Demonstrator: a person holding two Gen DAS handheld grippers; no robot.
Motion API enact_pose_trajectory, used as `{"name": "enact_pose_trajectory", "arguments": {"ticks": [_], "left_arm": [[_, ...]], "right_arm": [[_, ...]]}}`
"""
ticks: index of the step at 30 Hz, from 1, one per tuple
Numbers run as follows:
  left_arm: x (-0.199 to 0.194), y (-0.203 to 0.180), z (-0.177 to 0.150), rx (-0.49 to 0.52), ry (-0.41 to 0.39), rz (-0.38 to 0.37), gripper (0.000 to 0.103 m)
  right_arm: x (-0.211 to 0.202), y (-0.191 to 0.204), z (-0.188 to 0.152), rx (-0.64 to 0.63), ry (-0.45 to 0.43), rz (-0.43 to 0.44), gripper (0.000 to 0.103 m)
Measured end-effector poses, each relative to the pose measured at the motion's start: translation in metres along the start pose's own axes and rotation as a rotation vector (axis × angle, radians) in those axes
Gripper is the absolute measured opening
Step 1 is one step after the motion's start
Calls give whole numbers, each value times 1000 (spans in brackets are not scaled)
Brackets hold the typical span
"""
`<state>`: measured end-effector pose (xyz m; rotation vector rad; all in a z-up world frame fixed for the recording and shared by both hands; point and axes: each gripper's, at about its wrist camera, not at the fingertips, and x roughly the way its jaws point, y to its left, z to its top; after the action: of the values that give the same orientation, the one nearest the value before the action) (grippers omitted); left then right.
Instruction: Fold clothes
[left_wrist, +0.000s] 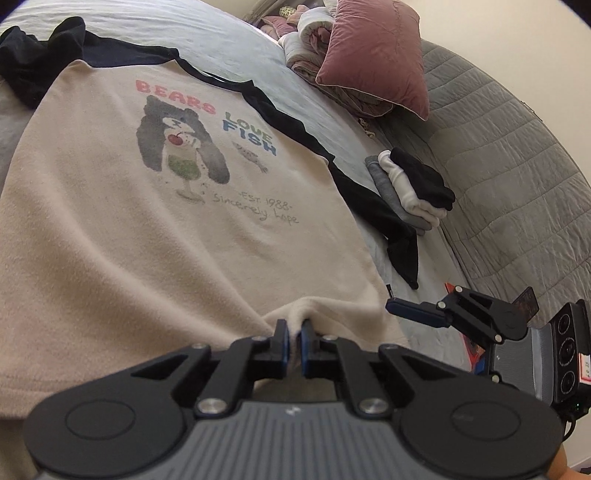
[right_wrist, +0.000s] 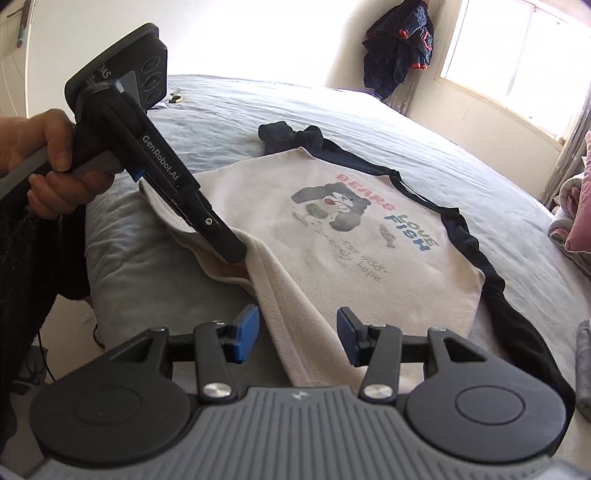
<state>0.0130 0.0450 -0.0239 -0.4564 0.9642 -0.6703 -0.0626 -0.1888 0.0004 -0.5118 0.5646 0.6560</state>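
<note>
Left wrist view: a cream shirt (left_wrist: 155, 229) with dark sleeves and a bear print lies spread on the pale blue bed (left_wrist: 229, 40), and the left gripper (left_wrist: 294, 341) is clamped on a pinch of its near hem — cloth bunches up between the closed blue pads. From the right wrist view, the right gripper (right_wrist: 297, 334) hovers over the same hem, jaws partly apart, cloth lying between them but not pinched. A hand (right_wrist: 48, 162) grips the left tool's handle. Well to the side sit a stack of folded clothes (left_wrist: 410, 192), a pink pillow (left_wrist: 373, 55) and a grey quilted cover (left_wrist: 517, 177).
</note>
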Motion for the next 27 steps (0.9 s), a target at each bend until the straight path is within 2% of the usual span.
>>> {"name": "enact_pose_trajectory", "arguments": {"ticks": [8, 10, 11, 13, 14, 15, 16, 19, 21, 23, 24, 27], "left_arm": [[5, -5, 3, 59, 4, 35, 6], [8, -4, 3, 66, 2, 52, 6], [10, -3, 4, 67, 1, 61, 7], [15, -1, 6, 66, -3, 87, 7], [17, 1, 7, 66, -9, 96, 7], [19, 2, 9, 64, -14, 103, 8], [19, 3, 11, 58, -19, 106, 9], [14, 4, 16, 38, -19, 92, 19], [2, 0, 15, 55, -26, 88, 39], [-15, -3, 12, 83, -50, 94, 48], [-26, 0, 10, 73, -70, 100, 55], [-58, 9, 4, 43, -128, 118, 65]], "right_arm": [[11, 25, -7, -150, 88, -72, 49], [18, 27, -9, -168, 116, -88, 45], [23, 27, -9, -165, 127, -102, 42], [30, 23, -9, -151, 145, -126, 28], [33, 20, -8, -138, 152, -134, 13], [36, 16, -6, -126, 159, -141, 6], [37, 10, -3, -96, 156, -139, 6], [32, -7, 6, -23, 155, -110, 4], [23, -12, 10, -7, 150, -87, 4], [13, -12, 12, -11, 146, -67, 4], [9, -11, 12, -19, 147, -60, 4], [-4, -7, 11, -44, 149, -38, 4]]}}
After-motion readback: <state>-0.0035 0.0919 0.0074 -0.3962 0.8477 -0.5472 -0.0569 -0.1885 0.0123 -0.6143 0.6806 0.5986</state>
